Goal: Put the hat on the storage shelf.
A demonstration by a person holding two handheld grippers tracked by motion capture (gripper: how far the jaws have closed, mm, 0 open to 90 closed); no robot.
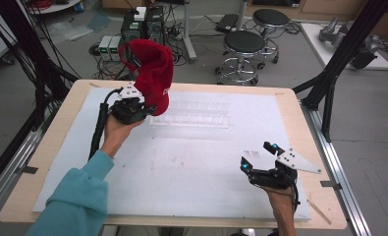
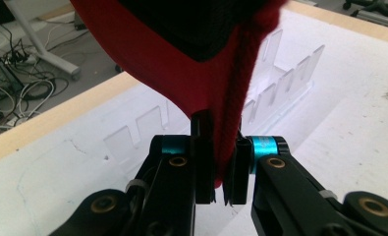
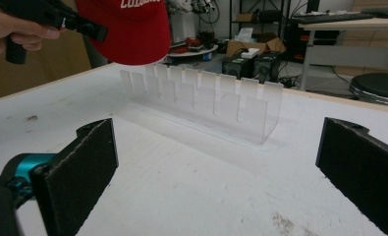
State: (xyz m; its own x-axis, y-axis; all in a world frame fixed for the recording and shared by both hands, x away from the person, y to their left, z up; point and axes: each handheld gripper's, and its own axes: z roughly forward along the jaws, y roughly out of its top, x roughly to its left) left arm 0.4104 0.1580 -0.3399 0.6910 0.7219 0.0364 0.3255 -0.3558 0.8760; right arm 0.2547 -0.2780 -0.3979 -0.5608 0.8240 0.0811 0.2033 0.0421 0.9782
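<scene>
So we hold the cap (image 1: 152, 73) aloft in our left tool (image 2: 220, 189); right tool (image 1: 259, 156) wide, rack (image 1: 191, 114) unused.

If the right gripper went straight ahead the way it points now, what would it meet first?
Probably the clear acrylic rack, which stands on the white sheet ahead of the right gripper, roughly between its open jaws. The way to it looks free, though depth is hard to judge.
</scene>
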